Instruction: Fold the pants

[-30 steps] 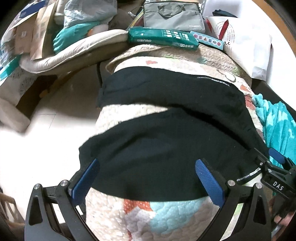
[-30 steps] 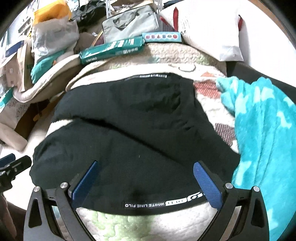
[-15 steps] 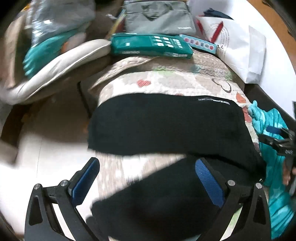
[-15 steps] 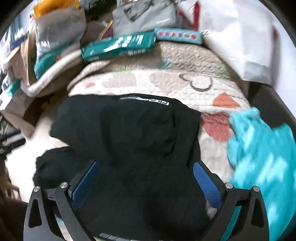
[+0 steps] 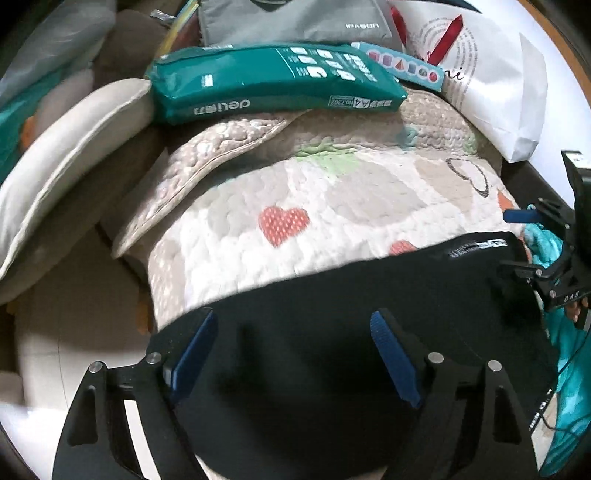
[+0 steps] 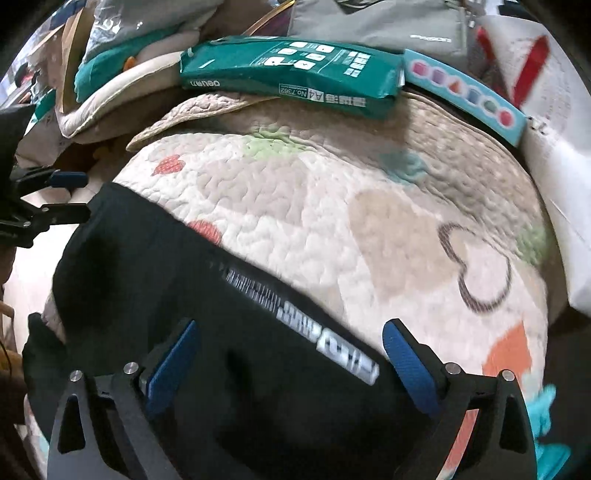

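Black pants [image 5: 332, 288] lie across a quilted blanket with hearts [image 5: 295, 192]. My left gripper [image 5: 293, 325] hovers over their far edge, its jaws closing with black cloth beneath and between the blue pads [image 5: 195, 343], which do not press on it. My right gripper [image 6: 291, 332] stands open over the same far edge, with a strip of white lettering [image 6: 325, 332] between its fingers. The pants [image 6: 147, 266] stretch away to the left there. Each gripper also shows in the other's view: right gripper [image 5: 554, 258], left gripper [image 6: 48, 199].
A green ream of paper [image 5: 273, 85], a light blue box [image 5: 406, 66] and a grey bag [image 5: 295, 18] sit beyond the blanket. A white paper bag [image 5: 491, 85] stands at back right, a turquoise blanket [image 5: 569, 369] to the right, a cream cushion [image 5: 66, 155] to the left.
Both grippers have moved forward over the pants, from the near edge to the far edge. The left jaws have narrowed a little. The right jaws remain wide.
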A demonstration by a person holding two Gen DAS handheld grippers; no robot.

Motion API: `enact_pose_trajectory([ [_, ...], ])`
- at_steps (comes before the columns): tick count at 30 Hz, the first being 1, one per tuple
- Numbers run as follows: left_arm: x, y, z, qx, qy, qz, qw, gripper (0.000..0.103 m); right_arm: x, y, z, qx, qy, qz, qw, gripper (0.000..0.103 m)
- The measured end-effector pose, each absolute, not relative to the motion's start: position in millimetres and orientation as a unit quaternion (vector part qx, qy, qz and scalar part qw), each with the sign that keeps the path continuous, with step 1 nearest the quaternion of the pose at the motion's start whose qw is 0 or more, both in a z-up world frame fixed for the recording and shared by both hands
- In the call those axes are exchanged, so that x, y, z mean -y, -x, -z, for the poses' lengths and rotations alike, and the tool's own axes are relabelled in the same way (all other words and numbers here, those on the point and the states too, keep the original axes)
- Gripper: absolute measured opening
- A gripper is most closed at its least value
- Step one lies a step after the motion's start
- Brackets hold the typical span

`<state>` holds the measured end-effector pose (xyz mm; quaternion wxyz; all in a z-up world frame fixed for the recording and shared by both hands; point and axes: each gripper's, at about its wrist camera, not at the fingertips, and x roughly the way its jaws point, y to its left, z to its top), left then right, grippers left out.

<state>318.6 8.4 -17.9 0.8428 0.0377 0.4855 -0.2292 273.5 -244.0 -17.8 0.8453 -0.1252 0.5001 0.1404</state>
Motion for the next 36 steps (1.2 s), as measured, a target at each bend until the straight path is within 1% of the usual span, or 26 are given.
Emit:
enact_pose_trajectory([
  [10,-16.3,-359.1,48.1,-0.505,-0.017,0.250,0.826,0.084,239.9,-304.5,40.1,-0.527,0.091,-0.205,0.820,0.093],
  [12,-11.5,-359.0,53.1,-0.509,-0.029,0.259,0.821,0.085,240.7,-305.4,44.6,-0.533,0.078,-0.218,0.814,0.089],
  [13,-8.3,-357.6,54.7,-0.505,-0.043,0.261,0.821,0.086,240.3,-305.5,48.3,-0.538,0.074,-0.224,0.809,0.088],
  [16,0.7,-348.7,57.7,-0.490,-0.078,0.266,0.827,0.089,238.6,-303.7,56.7,-0.546,0.071,-0.233,0.802,0.079],
  [17,2.6,-344.6,58.4,-0.484,-0.085,0.264,0.830,0.089,238.3,-302.5,56.3,-0.544,0.067,-0.238,0.802,0.074],
  [18,4.6,-341.4,59.0,-0.481,-0.095,0.261,0.832,0.088,238.7,-302.4,54.9,-0.544,0.062,-0.244,0.800,0.056],
  [20,6.2,-335.5,55.1,-0.476,-0.109,0.268,0.830,0.070,238.5,-300.3,51.1,-0.549,0.054,-0.251,0.795,0.036],
  [21,5.8,-333.0,51.7,-0.475,-0.109,0.270,0.830,0.046,237.1,-297.1,47.8,-0.546,0.059,-0.251,0.797,0.028],
  [22,4.0,-330.6,47.5,-0.480,-0.100,0.277,0.826,0.021,235.9,-293.4,44.6,-0.545,0.061,-0.253,0.797,0.023],
  [23,1.3,-329.4,45.4,-0.484,-0.095,0.278,0.824,0.012,234.4,-288.5,40.6,-0.543,0.062,-0.254,0.798,0.016],
  [24,-1.1,-326.7,41.9,-0.489,-0.090,0.276,0.823,0.008,233.2,-283.9,36.7,-0.540,0.063,-0.251,0.801,0.014],
  [29,-1.5,-292.4,17.9,-0.472,-0.095,0.252,0.840,0.008,218.8,-243.8,10.0,-0.519,0.091,-0.232,0.818,0.012],
  [33,-8.0,-244.5,-2.7,-0.457,-0.089,0.236,0.853,0.008,208.6,-199.9,-7.8,-0.509,0.117,-0.223,0.823,0.012],
  [36,-19.8,-201.4,-11.7,-0.453,-0.062,0.231,0.859,0.008,205.2,-158.2,-13.3,-0.508,0.127,-0.223,0.822,0.012],
])
